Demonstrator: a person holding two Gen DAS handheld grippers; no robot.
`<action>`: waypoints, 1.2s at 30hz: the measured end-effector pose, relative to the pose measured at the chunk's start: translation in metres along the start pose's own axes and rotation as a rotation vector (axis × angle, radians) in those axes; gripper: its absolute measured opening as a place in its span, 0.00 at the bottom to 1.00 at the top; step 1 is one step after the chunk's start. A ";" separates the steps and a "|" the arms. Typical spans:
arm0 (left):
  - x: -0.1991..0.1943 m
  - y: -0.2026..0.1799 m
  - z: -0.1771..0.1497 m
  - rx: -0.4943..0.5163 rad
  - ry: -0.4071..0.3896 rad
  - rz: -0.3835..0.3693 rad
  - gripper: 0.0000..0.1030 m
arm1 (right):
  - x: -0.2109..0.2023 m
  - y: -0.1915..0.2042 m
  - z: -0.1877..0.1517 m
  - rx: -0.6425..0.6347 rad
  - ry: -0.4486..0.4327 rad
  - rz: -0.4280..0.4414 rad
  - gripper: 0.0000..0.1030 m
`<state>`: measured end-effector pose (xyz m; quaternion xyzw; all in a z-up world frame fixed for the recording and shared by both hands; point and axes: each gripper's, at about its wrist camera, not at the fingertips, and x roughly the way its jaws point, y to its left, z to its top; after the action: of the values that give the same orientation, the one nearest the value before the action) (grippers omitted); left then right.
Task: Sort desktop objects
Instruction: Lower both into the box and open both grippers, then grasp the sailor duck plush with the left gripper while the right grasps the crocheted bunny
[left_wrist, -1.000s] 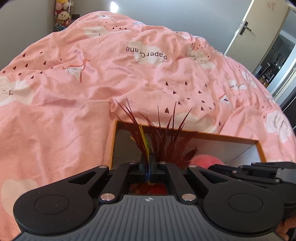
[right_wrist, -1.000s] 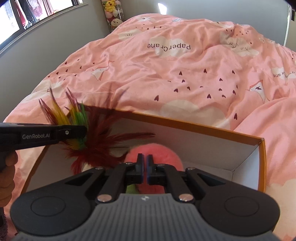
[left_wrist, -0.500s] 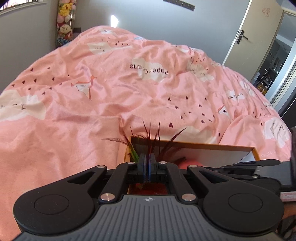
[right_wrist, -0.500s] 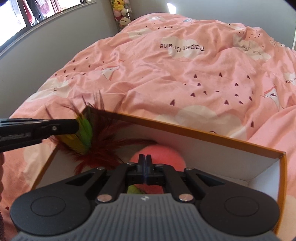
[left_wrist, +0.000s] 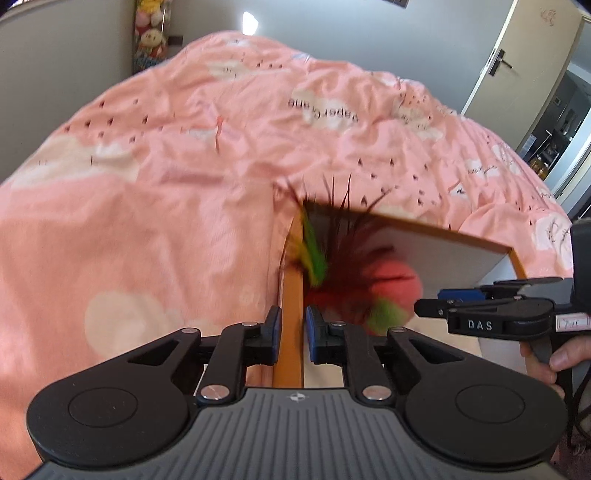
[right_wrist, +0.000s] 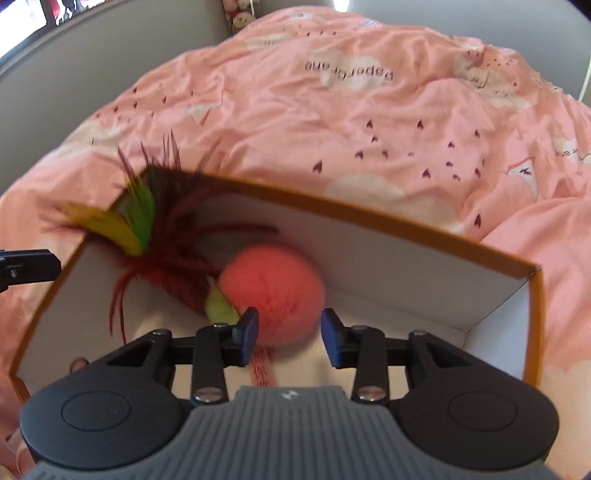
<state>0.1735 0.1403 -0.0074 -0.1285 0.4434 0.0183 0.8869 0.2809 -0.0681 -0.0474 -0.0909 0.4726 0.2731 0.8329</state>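
The left hand-held gripper (left_wrist: 293, 334) is easing its jaws apart, straddling the orange rim of the box (left_wrist: 291, 273) without pressing on it. The right hand-held gripper (right_wrist: 289, 338) is also spreading its jaws, with the pink plush ball (right_wrist: 271, 291) sitting between the pads but not squeezed. The ball is lying inside the box beside the feather toy (right_wrist: 155, 243), whose plumes are sticking out over the far left corner. The box is sitting on the pink bed cover (right_wrist: 369, 122).
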 end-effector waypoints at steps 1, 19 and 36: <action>0.002 0.001 -0.004 -0.006 0.012 -0.004 0.14 | 0.004 0.001 -0.001 -0.011 0.013 0.005 0.40; -0.010 0.003 -0.016 -0.045 0.010 -0.036 0.14 | 0.013 0.036 0.012 -0.134 0.012 0.030 0.39; -0.088 -0.069 -0.100 0.144 -0.046 -0.095 0.14 | -0.142 0.082 -0.126 0.012 -0.165 -0.041 0.48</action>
<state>0.0519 0.0568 0.0199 -0.0851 0.4165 -0.0528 0.9036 0.0861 -0.1037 0.0120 -0.0728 0.4021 0.2597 0.8750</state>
